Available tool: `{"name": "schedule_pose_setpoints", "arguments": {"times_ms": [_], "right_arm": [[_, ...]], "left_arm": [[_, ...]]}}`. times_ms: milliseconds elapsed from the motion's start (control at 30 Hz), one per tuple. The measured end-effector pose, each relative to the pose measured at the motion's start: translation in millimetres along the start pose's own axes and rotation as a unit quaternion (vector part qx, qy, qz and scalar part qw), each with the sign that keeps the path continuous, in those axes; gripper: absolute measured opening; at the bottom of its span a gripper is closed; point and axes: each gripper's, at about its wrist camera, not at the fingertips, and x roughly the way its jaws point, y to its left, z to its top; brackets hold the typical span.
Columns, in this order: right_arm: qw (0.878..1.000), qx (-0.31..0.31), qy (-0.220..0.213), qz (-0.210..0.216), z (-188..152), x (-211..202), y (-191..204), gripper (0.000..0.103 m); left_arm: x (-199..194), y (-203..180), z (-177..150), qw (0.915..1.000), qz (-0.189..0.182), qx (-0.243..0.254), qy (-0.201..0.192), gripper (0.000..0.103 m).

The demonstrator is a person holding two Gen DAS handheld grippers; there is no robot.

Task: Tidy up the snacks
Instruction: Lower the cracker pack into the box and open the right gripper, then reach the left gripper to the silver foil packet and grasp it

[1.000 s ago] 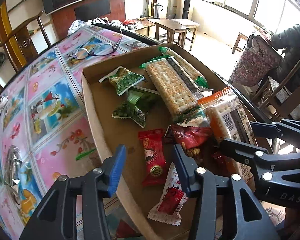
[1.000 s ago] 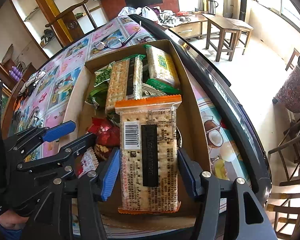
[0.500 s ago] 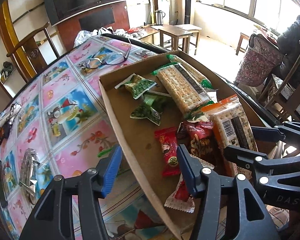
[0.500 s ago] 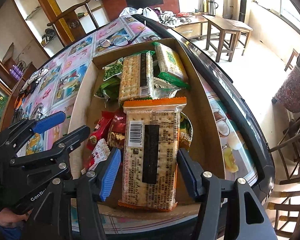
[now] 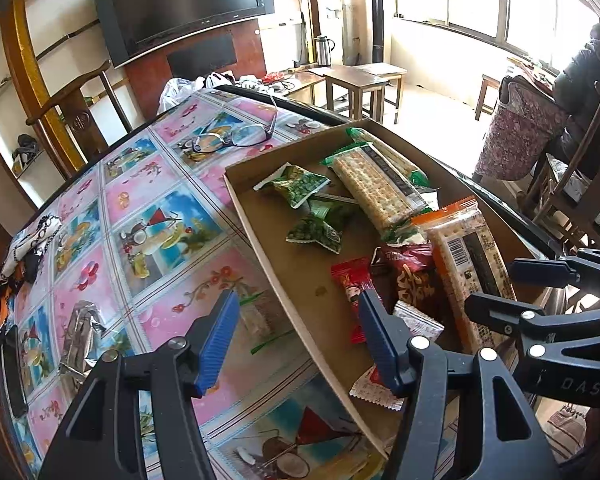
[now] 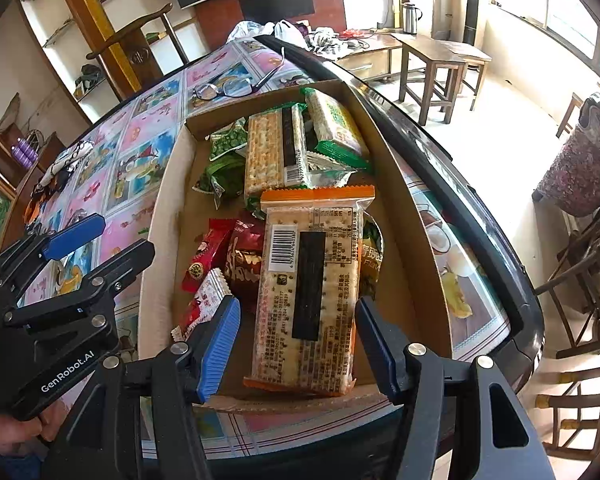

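Lifted back, both ribbed blue tongs [image 5: 296, 342] [image 6: 296, 342] gape, left opening, above glossy cracker packet [image 6: 310, 296].

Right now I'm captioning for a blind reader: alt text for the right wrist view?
An orange-edged cracker pack lies in a cardboard tray of snacks, framed by the open right tool. Glasses rest on the patterned table beyond.

Left gripper [image 5: 296, 344] low in frame, jaws opening, nothing between them, straddling the near left wall of a cardboard tray [image 5: 260, 236] on a floral tablecloth [image 5: 140, 216]. In the tray: green packets [image 5: 300, 188] far, a long cracker pack [image 5: 376, 188] beside them, an orange-edged cracker pack [image 5: 468, 264] right, red packets [image 5: 352, 284] near. Glasses [image 5: 236, 136] beyond the tray. Right gripper [image 5: 540, 284] at the right edge.
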Motion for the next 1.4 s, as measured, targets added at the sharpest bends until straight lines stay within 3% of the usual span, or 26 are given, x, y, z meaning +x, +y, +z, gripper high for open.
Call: {"name": "schedule_pose_setpoints", "arguments": {"times_ms": [667,867,1100,1267,1400], "right_arm": [[1.000,-0.020,-0.021,0.010,-1,-11,32,0.064],[0.999,-0.039,-0.019,0.022,-1,-8,50,0.064],[0.997,-0.065,-0.016,0.036,-3,-7,66,0.064],[0.996,-0.080,-0.013,0.049,-3,-7,72,0.064],[0.995,-0.081,-0.013,0.048,-3,-8,72,0.064]], "left_arm": [[-22,36,-17,0.9991,0.028,-0.031,-0.011,0.061],[-18,85,-34,0.9944,0.042,-0.097,0.011,0.061],[-9,177,-56,0.9778,0.102,-0.179,0.037,0.067],[11,220,-61,0.9707,0.126,-0.195,0.062,0.072],[35,229,-63,0.9710,0.107,-0.194,0.090,0.072]]}}
